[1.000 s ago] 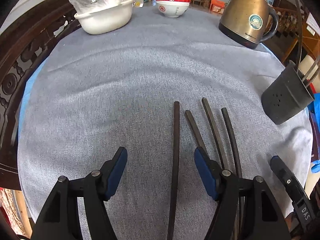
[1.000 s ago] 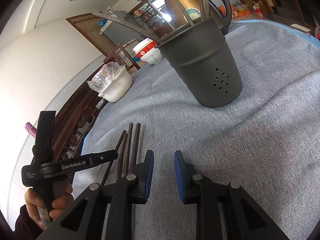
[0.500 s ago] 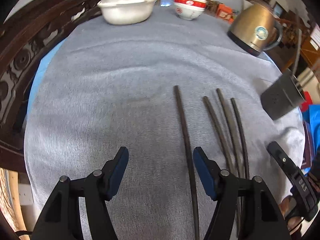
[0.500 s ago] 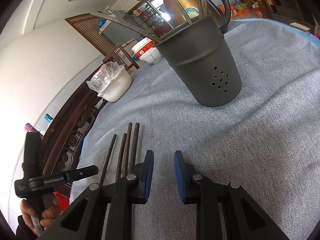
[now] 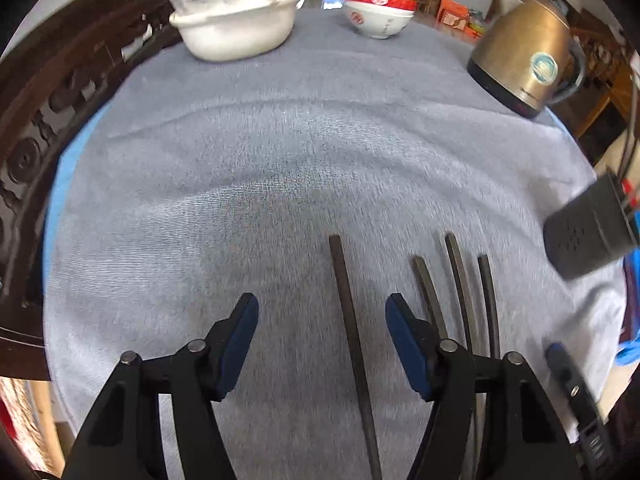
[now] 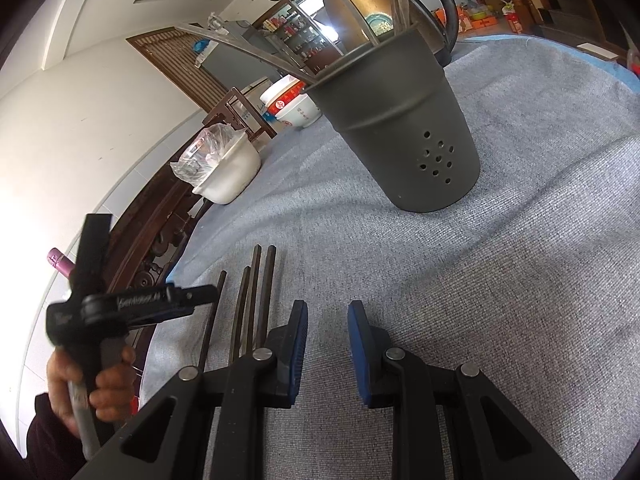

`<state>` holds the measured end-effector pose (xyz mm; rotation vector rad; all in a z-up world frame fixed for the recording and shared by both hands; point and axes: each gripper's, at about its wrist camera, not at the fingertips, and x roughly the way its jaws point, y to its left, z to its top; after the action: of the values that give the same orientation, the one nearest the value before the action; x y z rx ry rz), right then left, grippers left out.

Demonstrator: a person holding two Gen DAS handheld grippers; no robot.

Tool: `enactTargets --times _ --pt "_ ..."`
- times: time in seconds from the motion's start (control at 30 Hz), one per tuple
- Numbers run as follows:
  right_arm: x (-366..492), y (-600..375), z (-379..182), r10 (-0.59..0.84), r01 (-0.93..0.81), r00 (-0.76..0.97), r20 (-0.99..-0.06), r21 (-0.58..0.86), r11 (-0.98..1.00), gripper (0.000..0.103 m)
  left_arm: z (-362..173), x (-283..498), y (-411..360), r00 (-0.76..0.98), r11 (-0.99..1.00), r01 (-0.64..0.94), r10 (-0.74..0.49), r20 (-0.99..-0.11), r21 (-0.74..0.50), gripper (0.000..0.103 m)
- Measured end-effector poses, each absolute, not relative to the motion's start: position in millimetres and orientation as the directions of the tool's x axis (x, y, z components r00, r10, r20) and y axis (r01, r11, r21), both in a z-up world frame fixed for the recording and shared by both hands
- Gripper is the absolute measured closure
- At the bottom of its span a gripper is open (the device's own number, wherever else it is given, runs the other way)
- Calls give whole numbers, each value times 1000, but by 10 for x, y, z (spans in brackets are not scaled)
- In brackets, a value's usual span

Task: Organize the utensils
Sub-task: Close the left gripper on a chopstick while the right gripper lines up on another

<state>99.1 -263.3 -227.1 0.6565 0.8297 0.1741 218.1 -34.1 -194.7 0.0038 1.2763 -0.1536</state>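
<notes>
Clearly, the left gripper (image 5: 322, 322) was held low over the grey cloth (image 5: 280, 152) with its fingers spread wide, nothing between the pads, and a single dark chopstick (image 5: 352, 344) was seen lying on the cloth in the gap, closer to the right-hand finger. Three more chopsticks (image 5: 460, 292) lay just beside it to the right, close together. All four were laid with their long axes running away from the person, far ends pointed roughly toward the kettle (image 5: 524, 52) and bowls (image 5: 378, 10). The right gripper (image 6: 327, 346) was held over bare cloth, its fingers narrowly parted and empty, with the dark holder (image 6: 416, 136) standing upright ahead of it, some utensils already inside.

A miss was judged possible: the chopstick was thin and flat on soft cloth, so fabric could be pinched or the stick rolled aside if the fingers were closed off-centre
</notes>
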Motion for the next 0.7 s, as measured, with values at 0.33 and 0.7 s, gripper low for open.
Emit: enactTargets --times 0.33,0.7 --pt "993 -2643 -2279 395 105 671 -627 608 787 78 -2068 2407 -259 217 985 80 -169 -962 -155 78" --pt "1001 -2626 -2275 385 109 667 -638 595 796 78 -2035 2174 -357 175 968 176 -210 -962 -180 94"
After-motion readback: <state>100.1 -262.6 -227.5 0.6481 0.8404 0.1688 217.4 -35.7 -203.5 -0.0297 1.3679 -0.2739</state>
